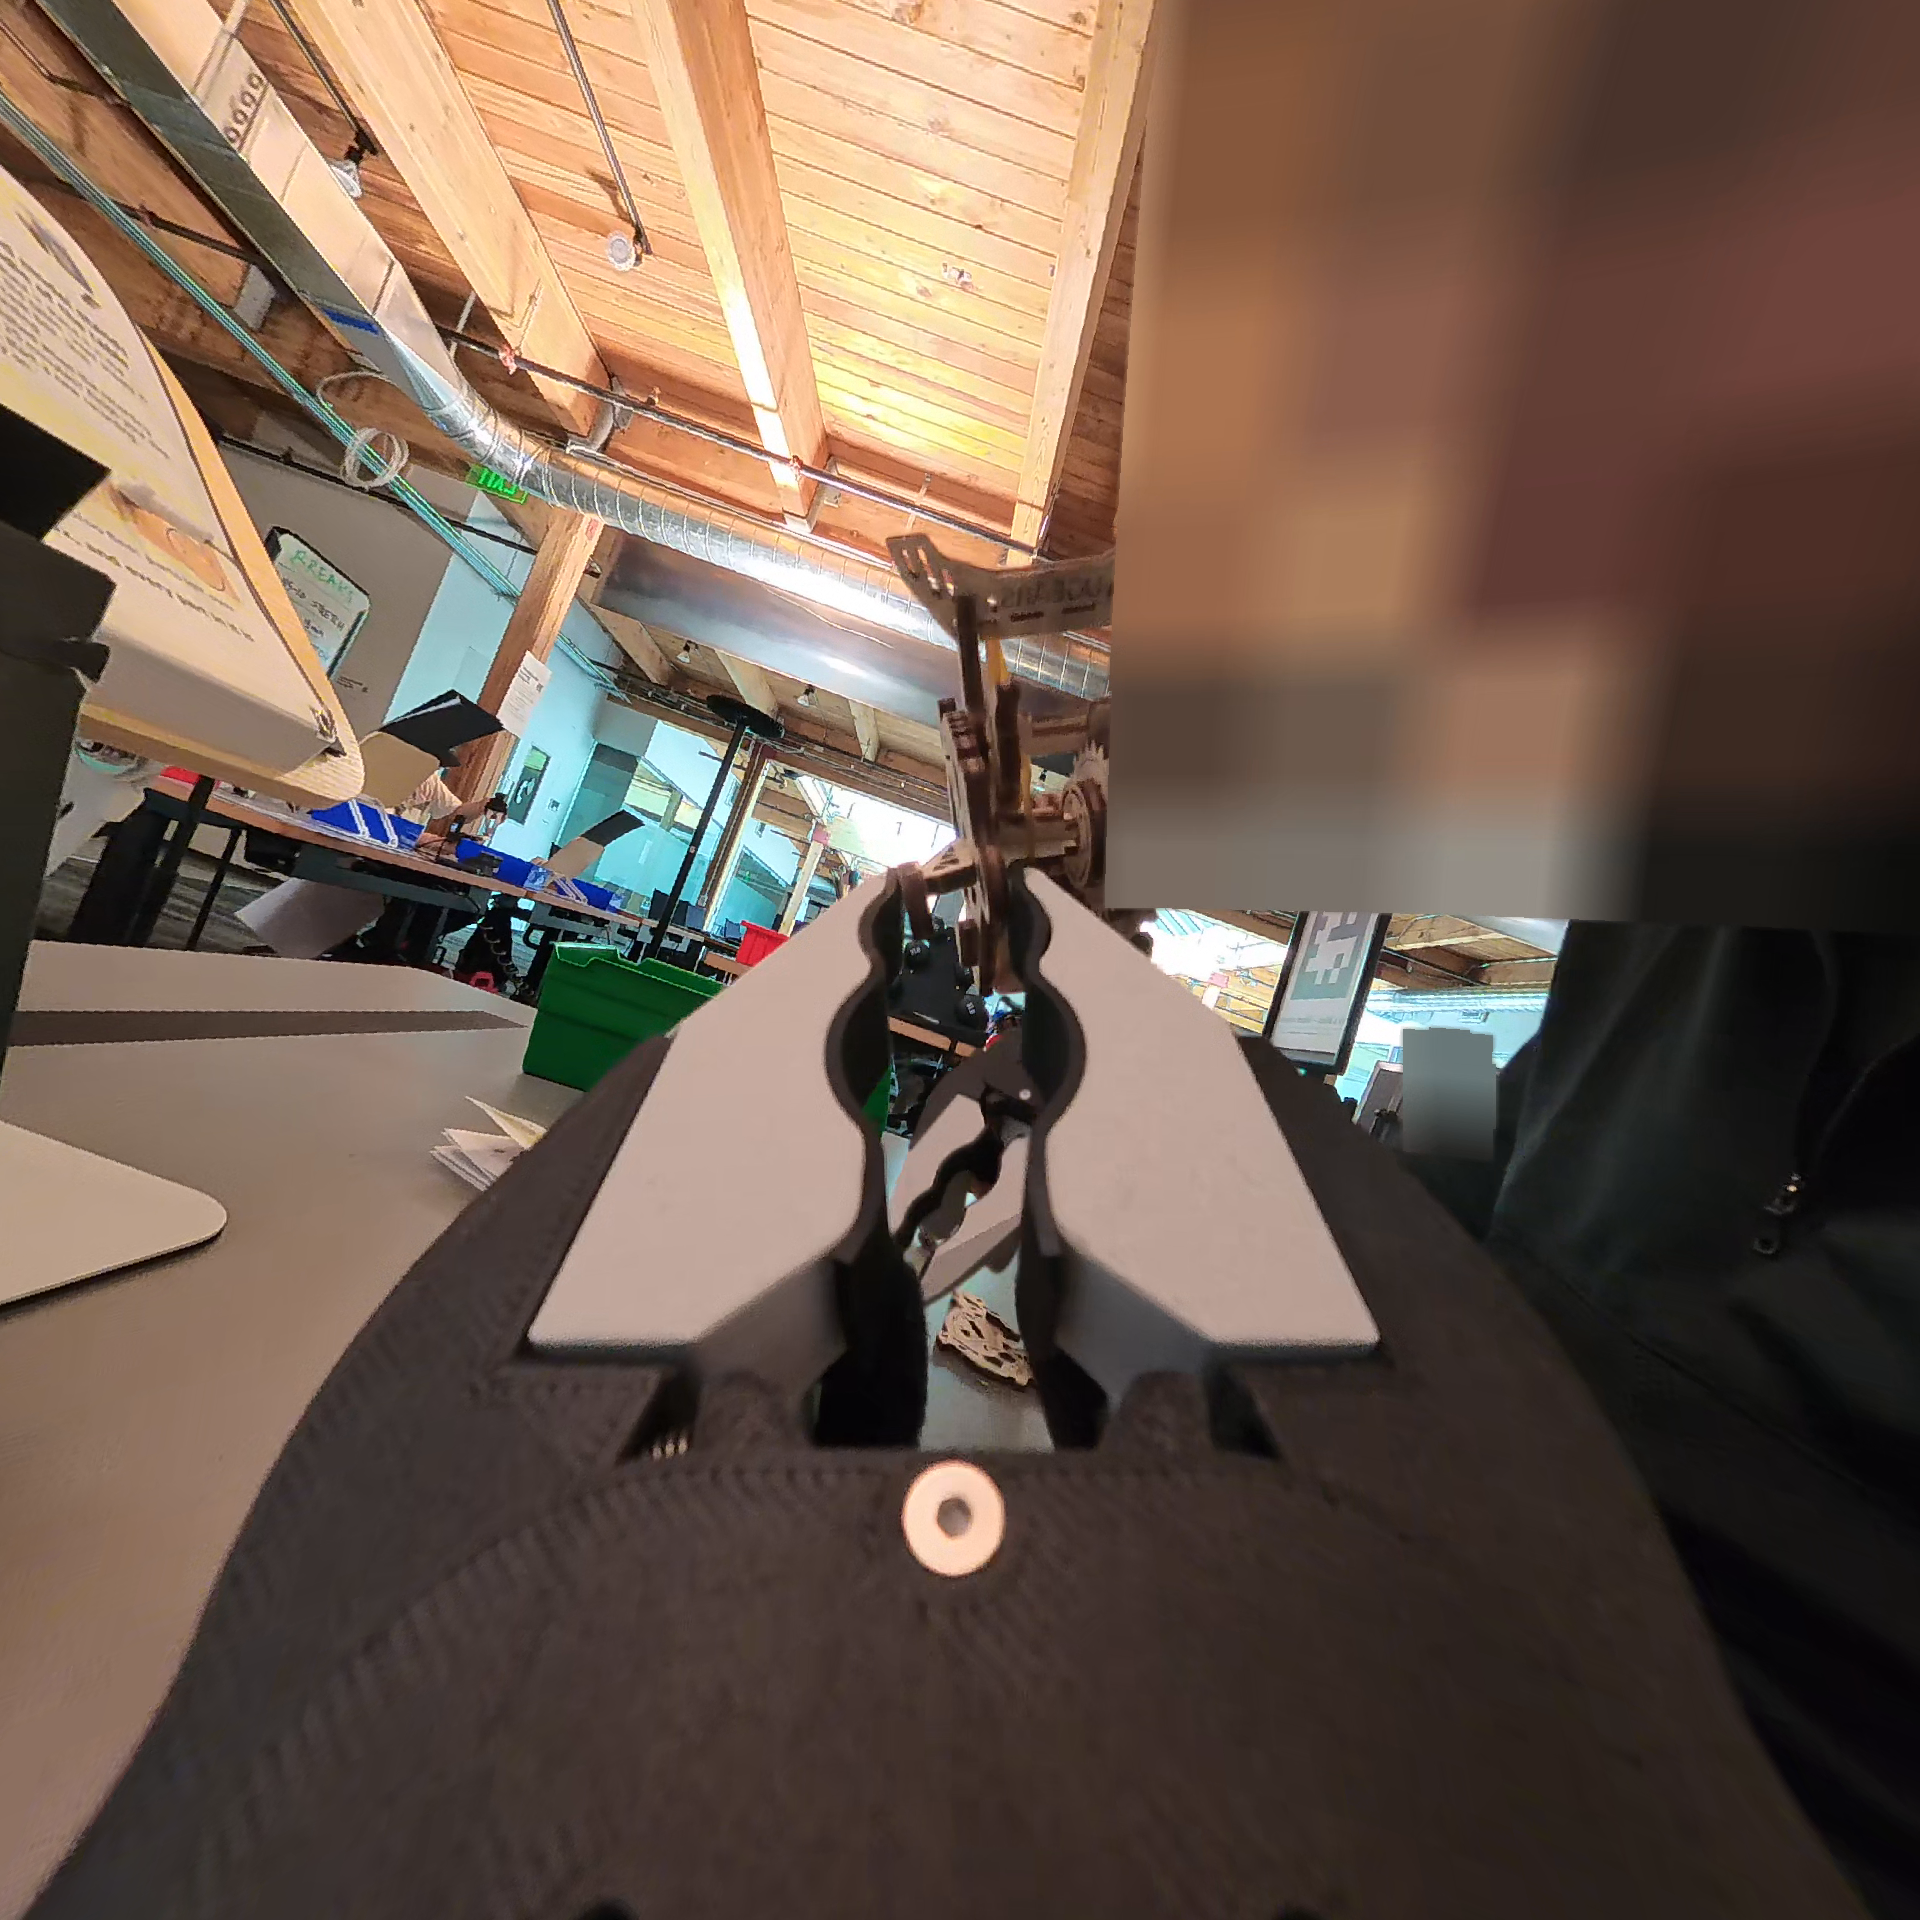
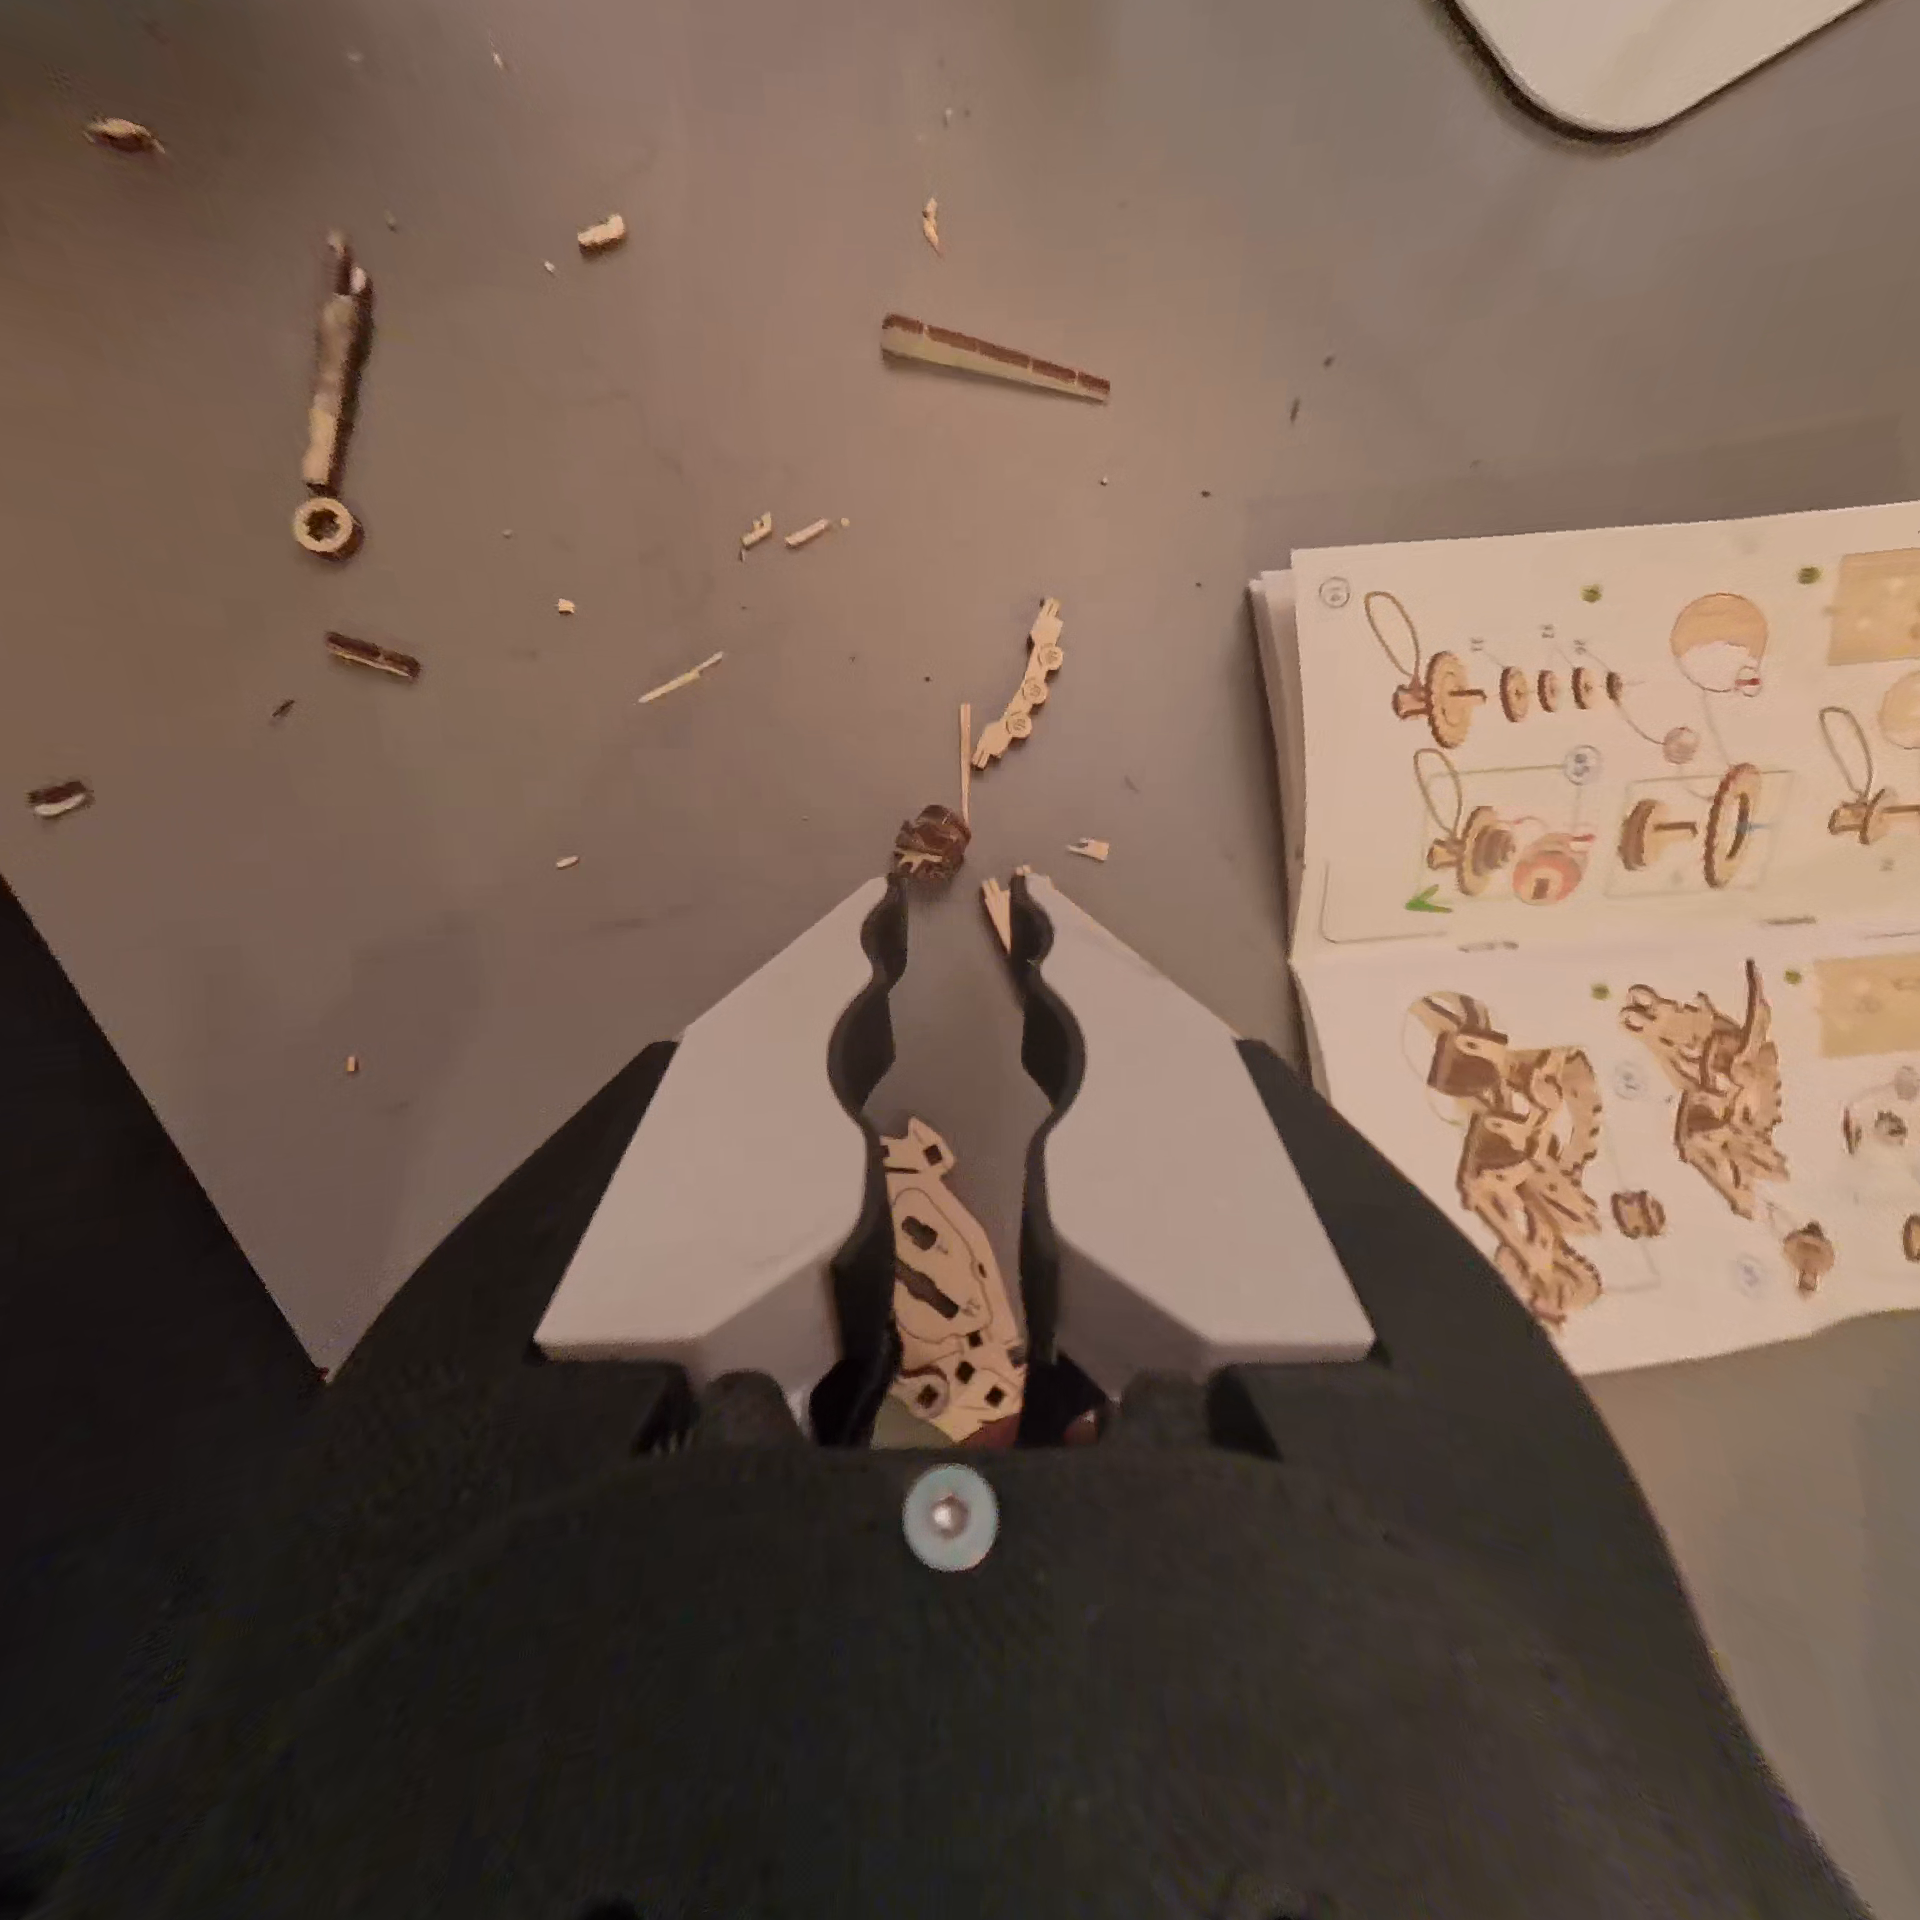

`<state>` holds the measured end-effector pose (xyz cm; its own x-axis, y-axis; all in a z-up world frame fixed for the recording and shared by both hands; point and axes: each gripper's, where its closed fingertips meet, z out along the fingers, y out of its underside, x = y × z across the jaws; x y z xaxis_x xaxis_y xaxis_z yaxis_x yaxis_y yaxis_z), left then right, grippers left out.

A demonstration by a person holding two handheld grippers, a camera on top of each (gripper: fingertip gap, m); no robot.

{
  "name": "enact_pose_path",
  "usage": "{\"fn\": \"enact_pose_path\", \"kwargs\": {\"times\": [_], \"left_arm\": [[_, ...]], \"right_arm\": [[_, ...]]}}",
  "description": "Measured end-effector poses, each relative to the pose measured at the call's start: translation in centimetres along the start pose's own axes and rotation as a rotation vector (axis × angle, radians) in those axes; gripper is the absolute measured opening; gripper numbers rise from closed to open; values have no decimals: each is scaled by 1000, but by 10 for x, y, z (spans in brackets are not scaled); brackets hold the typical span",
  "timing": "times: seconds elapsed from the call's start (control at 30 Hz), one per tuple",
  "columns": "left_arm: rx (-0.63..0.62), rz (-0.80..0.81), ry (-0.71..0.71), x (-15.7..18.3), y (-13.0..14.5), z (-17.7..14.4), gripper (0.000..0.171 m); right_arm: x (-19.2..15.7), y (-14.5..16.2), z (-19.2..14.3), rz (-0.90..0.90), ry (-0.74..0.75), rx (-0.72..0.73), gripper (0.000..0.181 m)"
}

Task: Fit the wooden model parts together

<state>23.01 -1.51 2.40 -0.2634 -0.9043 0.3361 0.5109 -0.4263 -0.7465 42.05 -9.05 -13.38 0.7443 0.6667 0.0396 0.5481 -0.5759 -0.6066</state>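
Left gripper is tilted up toward the timber ceiling, its jaws drawn narrow and pinched on the wooden model, a cluster of gears and plates held aloft at the tips. Part of that assembly runs behind a blurred patch on the right, so its full shape can't be made out. Below, seen through the gap between the fingers, the other gripper sits lower down over the grey bench, with a lacy wooden offcut lying on the surface.

Over to the right gripper, pointing down at the bench, jaws parted a little with nothing between them. Just past its left fingertip sits a small dark round wooden piece; a pale splinter lies against the right fingertip. A flat cut-out wooden plate lies on the bench beneath the fingers. Scattered around: a curved notched strip, a long tapered strip, a rod with a ring at its end, and plenty of chips. An open instruction booklet lies to the right, well clear of the jaws.
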Motion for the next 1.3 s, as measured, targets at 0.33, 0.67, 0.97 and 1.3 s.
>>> {"fn": "enact_pose_path", "kwargs": {"times": [0.33,0.67,0.97,1.3], "left_arm": [[-9,2,-7,-3,2,1,16],[-27,0,5,-2,6,5,16],[-24,-1,6,-2,5,4,16],[-43,-1,44,2,11,14,16]], "right_arm": [[-3,2,16,-317,-125,-133,18],[-10,4,26,-337,3,-75,11],[-36,-21,11,-260,-194,-28,11],[-71,-154,-76,-491,-441,130,11]]}}
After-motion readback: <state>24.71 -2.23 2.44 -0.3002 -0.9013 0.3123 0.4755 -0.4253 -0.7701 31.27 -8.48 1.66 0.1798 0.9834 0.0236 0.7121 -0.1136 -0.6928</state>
